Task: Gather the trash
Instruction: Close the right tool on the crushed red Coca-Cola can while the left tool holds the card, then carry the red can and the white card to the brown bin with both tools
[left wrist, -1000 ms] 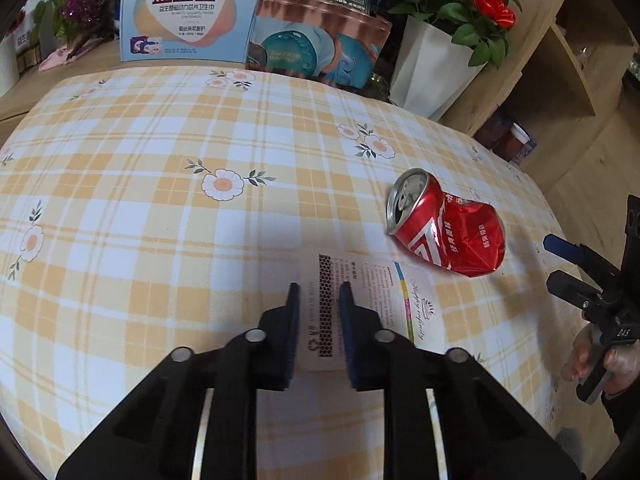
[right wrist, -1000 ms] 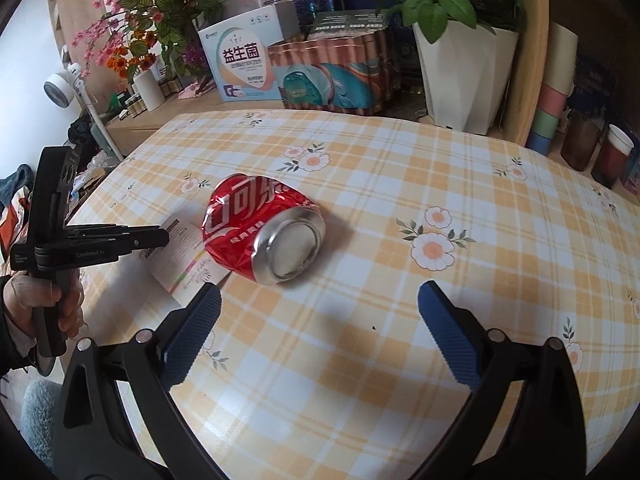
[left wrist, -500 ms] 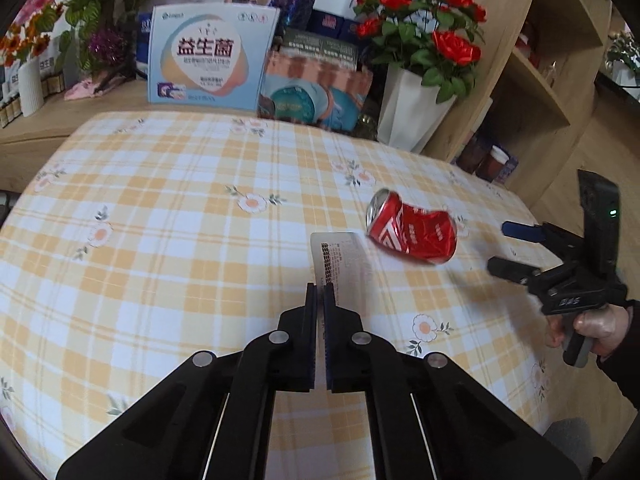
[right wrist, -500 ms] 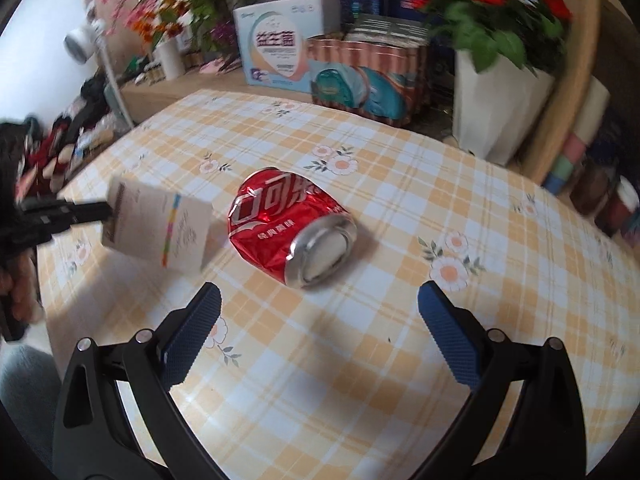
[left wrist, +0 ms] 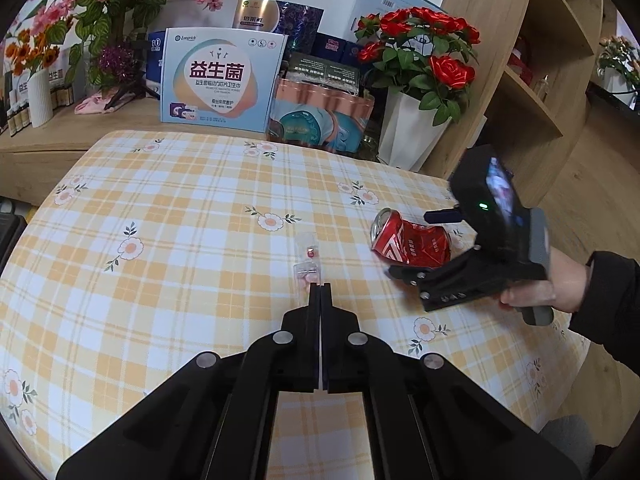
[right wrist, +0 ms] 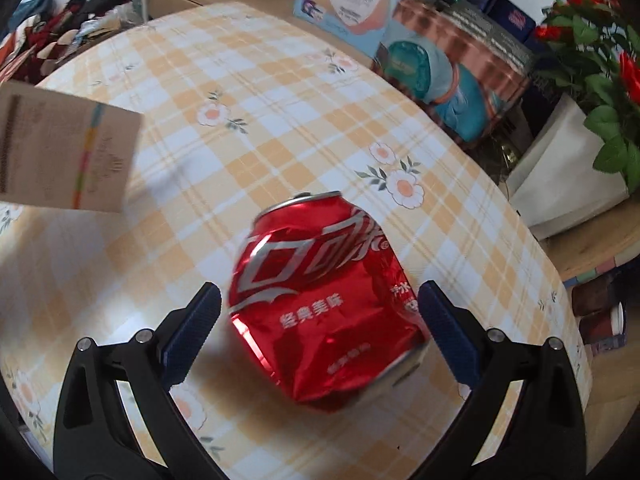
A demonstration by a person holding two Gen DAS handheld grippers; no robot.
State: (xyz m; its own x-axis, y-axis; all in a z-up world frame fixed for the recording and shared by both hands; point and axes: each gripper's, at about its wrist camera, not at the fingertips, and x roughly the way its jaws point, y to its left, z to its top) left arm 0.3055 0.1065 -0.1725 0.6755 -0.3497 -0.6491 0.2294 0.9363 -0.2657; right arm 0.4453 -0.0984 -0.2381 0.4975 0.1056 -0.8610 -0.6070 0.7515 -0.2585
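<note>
Crushed red can (right wrist: 324, 300) lies on its side on my checked tablecloth (left wrist: 180, 208), between the spread jaws of my right gripper (right wrist: 318, 330), untouched; my left gripper (left wrist: 320, 292) is clamped on a paper card (right wrist: 60, 152), lifted above the cloth.

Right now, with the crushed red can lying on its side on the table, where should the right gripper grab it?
Grip the crushed can across its dented middle, coming down from above. It lies on its side, and the right gripper is open with one of its fingers on each side, so probably just close.
</note>
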